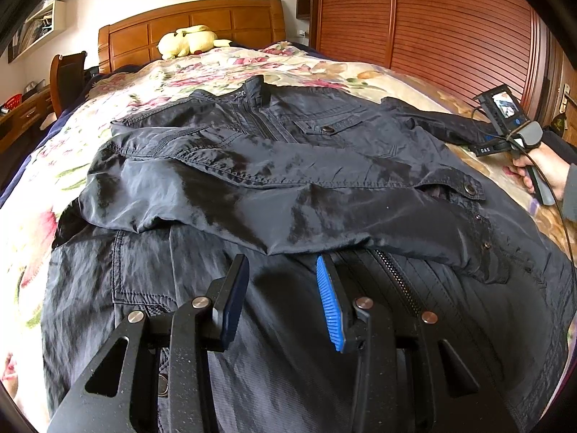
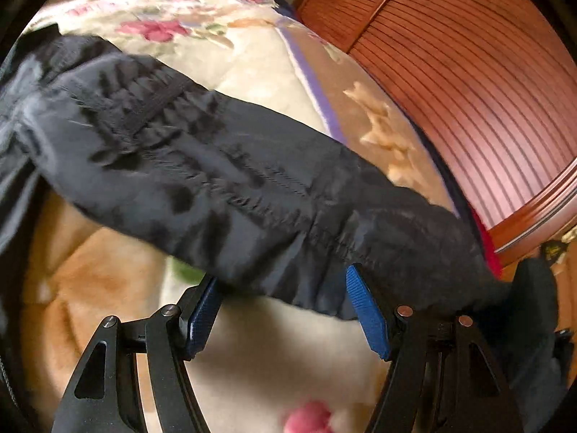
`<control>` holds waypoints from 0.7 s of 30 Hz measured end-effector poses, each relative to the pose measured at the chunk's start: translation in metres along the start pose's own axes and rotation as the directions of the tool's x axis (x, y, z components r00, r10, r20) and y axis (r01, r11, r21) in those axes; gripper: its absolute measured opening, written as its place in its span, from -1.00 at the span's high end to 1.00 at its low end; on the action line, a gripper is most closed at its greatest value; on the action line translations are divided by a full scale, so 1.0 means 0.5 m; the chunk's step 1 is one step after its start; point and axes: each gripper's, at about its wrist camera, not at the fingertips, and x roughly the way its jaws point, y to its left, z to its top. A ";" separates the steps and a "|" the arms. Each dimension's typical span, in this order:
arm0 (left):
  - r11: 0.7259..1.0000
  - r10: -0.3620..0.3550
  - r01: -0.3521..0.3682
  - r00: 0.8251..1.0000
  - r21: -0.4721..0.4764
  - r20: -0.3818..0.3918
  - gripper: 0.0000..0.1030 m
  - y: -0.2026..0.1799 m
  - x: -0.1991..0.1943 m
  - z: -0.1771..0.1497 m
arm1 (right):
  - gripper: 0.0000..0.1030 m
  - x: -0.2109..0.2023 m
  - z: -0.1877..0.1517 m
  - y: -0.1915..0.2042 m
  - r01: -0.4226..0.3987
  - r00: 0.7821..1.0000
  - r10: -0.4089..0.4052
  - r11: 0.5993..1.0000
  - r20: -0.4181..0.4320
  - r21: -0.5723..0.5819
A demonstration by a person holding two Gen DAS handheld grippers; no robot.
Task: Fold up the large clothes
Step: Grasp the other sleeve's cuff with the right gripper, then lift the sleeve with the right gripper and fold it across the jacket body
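Jacket sleeve (image 2: 252, 187) just beyond parted jaws

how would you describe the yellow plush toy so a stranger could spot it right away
Start at the wooden headboard at the far end of the bed. Right in front of it, on the floral bedspread, lies a plush toy. It is pale yellow, the only soft toy there, well beyond the dark jacket.
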 end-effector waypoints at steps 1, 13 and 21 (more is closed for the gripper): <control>1.000 0.000 0.000 1.000 0.000 0.000 0.22 -0.001 0.000 0.001 | 0.12 0.006 0.008 0.003 -0.003 1.000 0.003 1.000 -0.012 -0.002; 1.000 0.002 -0.002 1.000 0.000 0.001 0.22 -0.002 0.000 0.001 | 0.88 -0.250 0.126 0.066 -0.125 0.918 0.127 0.992 0.376 -0.030; 1.000 0.003 -0.003 1.000 0.001 0.005 0.22 0.000 -0.002 0.001 | 0.88 -0.379 0.059 0.230 -0.377 0.796 0.439 0.898 0.416 -0.225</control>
